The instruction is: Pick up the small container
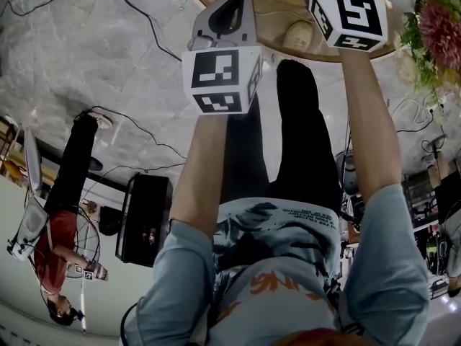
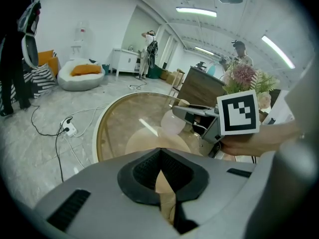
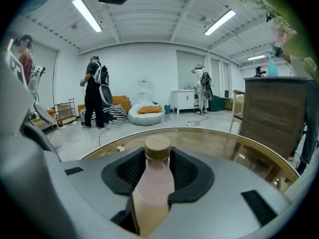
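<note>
Right gripper view: right claw (image 3: pixel 158 159) clamped on bottle (image 3: pixel 153 188), apparently clear of counter (image 3: pixel 227 142). Left claw (image 2: pixel 160 156) closed, empty. Pick looks essentially done.

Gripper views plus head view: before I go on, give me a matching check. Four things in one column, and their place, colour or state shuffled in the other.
Things:
1. small bottle
2. left gripper
3. flowers
4. power strip

Place, colour or state:
A. on the floor beside the round table
B. jaws together, nothing between them
C. pink blooms with green leaves
D. between the jaws of the right gripper

Pairs: 1-D, 2-B, 3-C, 4-A
</note>
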### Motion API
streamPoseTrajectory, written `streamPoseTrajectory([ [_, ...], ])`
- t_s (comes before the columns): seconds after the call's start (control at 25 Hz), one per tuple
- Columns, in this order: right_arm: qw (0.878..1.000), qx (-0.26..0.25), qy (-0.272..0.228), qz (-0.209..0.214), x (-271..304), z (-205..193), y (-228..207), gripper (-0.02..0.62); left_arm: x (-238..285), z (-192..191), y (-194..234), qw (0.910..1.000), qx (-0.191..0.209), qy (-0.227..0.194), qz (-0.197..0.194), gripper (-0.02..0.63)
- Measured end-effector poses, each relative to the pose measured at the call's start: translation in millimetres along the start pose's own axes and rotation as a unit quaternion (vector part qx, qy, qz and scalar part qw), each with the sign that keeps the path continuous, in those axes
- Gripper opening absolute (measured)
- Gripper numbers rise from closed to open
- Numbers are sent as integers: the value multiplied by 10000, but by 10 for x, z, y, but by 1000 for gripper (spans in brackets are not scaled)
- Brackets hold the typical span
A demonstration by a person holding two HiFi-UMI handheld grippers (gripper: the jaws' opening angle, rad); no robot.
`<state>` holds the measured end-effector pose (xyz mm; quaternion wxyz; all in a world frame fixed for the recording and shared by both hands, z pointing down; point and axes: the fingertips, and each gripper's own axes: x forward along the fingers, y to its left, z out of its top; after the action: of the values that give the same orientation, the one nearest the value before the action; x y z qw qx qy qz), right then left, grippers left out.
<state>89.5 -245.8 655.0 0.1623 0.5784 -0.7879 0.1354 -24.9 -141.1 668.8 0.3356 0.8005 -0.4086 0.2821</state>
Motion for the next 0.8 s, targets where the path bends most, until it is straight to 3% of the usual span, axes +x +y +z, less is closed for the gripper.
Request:
streamPoseTrajectory([
  [0.28,9994,162,309,86,22,58,0,152,-17,60,-2,9998,202,-13,72,23],
  [0.52,9979,455,436,129,-19,58,-22,150,-50,-32,17,9998,-8,-36,181,23],
  [0.8,9977,327,456,388,-156,200,117,150,-247,112,281,9978,-91,-278,598,23],
])
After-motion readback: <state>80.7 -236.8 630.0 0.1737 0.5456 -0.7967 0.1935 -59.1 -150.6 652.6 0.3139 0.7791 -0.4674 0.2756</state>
